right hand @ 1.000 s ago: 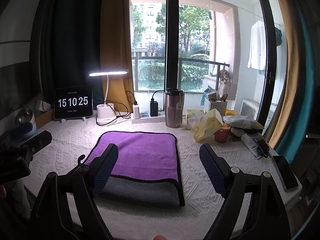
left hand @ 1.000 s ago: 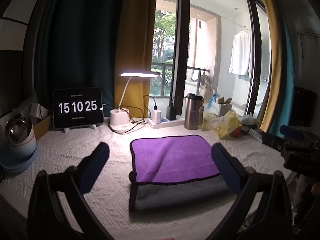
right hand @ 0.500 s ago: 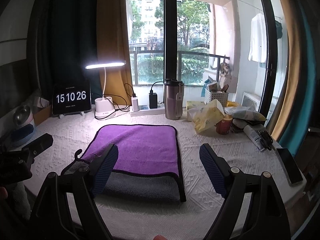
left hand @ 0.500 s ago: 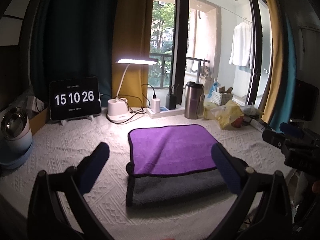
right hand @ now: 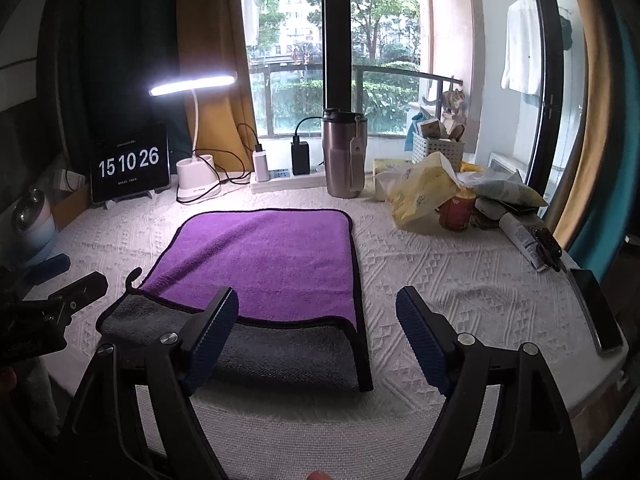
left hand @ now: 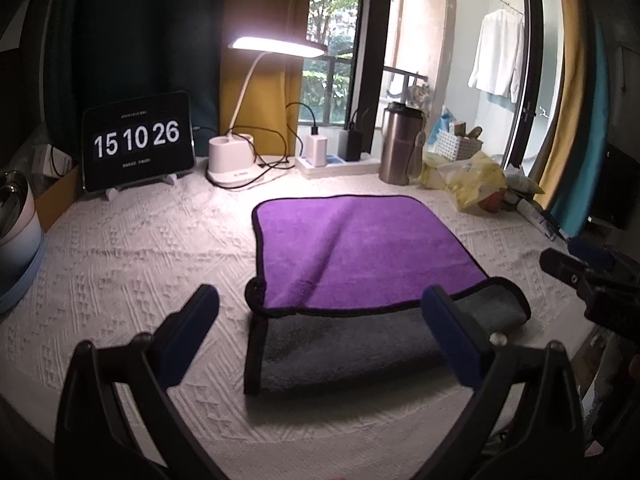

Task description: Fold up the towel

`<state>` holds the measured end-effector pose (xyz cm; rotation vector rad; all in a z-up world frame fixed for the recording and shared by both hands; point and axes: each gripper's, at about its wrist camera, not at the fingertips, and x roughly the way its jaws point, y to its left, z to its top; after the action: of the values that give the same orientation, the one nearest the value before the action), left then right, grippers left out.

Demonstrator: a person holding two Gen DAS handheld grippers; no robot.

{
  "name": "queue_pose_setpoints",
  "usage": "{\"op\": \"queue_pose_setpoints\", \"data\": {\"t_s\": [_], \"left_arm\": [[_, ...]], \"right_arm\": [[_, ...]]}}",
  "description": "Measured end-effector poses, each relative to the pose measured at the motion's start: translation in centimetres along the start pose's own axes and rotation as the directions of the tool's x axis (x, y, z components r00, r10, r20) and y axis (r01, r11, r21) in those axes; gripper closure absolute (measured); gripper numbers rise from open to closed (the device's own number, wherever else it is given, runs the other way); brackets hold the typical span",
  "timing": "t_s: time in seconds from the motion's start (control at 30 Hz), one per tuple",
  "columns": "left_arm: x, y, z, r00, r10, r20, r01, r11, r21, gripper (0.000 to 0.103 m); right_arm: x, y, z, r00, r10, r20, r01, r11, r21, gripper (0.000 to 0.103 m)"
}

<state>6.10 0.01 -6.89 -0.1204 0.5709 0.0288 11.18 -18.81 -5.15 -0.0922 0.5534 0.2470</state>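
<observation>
towel (left hand: 360, 256) folded once on worktop (left hand: 132, 248), grey strip showing | we judge another fold left | left gripper (left hand: 316, 320), right gripper (right hand: 316, 328): fingers spread, empty

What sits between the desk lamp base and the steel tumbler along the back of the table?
A white power strip with a white charger and a black charger plugged in, plus cables; clearest in the right wrist view.
</observation>
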Motion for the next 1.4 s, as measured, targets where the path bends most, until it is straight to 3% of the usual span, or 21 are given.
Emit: {"op": "queue_pose_setpoints", "data": {"t_s": [0.53,0.77,0.93,1.0,1.1,1.2,1.4], "left_arm": [[6.4,1.3,-1.2,0.981,0.02,-0.195,-0.022,1.0,-0.006,0.017],[8.5,1.3,-2.0,0.958,0.026,-0.285,-0.022,1.0,0.017,0.037],[8.5,1.1,-2.2,0.957,0.037,-0.286,-0.028,0.999,0.033,0.048],[8.4,1.0,-2.2,0.959,0.034,-0.283,-0.024,0.999,0.038,0.056],[8.1,0.7,-2.3,0.962,0.034,-0.273,-0.021,0.999,0.049,0.064],[7.9,0.7,-2.3,0.963,0.019,-0.267,-0.008,0.999,0.042,0.074],[7.1,0.2,-2.0,0.972,0.042,-0.232,-0.026,0.997,0.07,0.075]], "right_arm": [[5.6,-2.7,-1.9,0.985,0.015,-0.173,-0.009,0.999,0.03,0.038],[7.7,-2.5,-2.7,0.971,0.039,-0.235,-0.038,0.999,0.008,0.048],[8.5,-1.8,-3.0,0.963,0.055,-0.264,-0.063,0.998,-0.02,0.06],[8.8,-1.7,-3.2,0.961,0.054,-0.27,-0.063,0.998,-0.024,0.074],[8.8,-1.8,-3.2,0.964,0.045,-0.264,-0.055,0.998,-0.029,0.085],[8.5,-2.0,-3.1,0.968,0.038,-0.247,-0.046,0.999,-0.028,0.091],[7.8,-2.2,-2.8,0.976,0.037,-0.214,-0.046,0.998,-0.041,0.096]]}}
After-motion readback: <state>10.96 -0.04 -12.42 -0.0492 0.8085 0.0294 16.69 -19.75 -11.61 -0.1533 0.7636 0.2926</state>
